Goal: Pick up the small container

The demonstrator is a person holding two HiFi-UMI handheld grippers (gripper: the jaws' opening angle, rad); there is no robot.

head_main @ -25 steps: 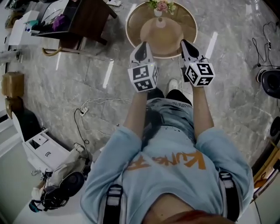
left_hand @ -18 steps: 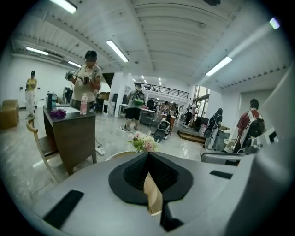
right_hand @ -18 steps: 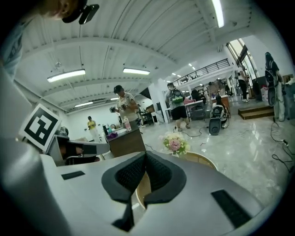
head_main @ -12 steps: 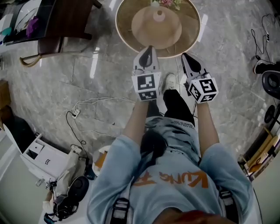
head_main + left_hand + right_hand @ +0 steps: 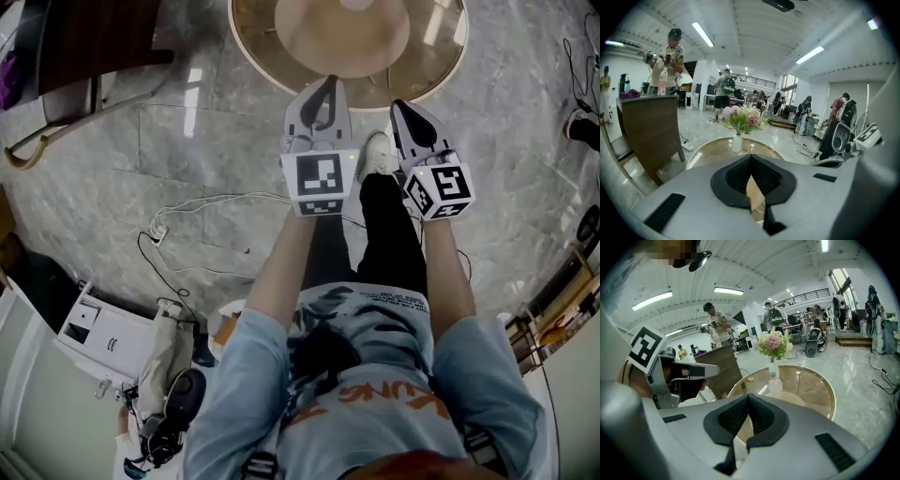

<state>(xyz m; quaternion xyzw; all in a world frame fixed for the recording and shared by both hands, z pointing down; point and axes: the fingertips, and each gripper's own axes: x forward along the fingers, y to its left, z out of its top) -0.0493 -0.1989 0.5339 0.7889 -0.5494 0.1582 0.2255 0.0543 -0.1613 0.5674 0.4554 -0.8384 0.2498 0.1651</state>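
Head view: the left gripper (image 5: 326, 86) and right gripper (image 5: 401, 105), smooth grey plastic with ribbed black pads, are held over a veined marble floor (image 5: 187, 169) at the rim of a round glass-topped table (image 5: 246, 52). Both pairs of jaws are pressed together with nothing between them. Right gripper view: the small container (image 5: 774, 384), a clear rounded bottle, stands on the table just before a slim white vase (image 5: 773, 367) of flowers. In the head view the container is largely cut off at the top edge.
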